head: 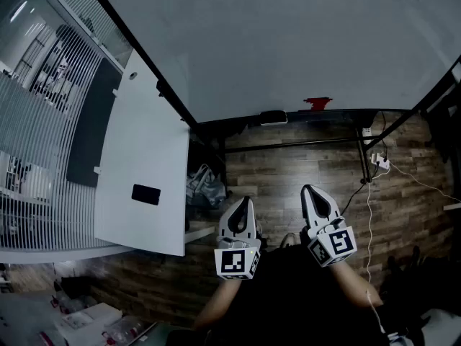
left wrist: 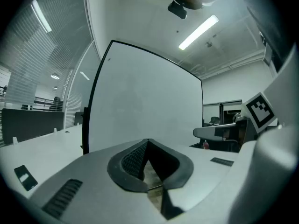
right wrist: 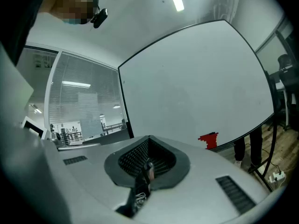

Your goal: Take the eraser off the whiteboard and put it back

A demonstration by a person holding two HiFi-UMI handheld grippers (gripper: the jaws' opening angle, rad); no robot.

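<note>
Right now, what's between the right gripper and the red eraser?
In the head view, only wood floor and the stand's black crossbar separate the right gripper from the red eraser.

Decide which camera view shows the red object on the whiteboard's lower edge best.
The right gripper view: the red object stands out large against the whiteboard. The head view shows it smaller and farther off; the left gripper view shows nothing clearly of it.
</note>
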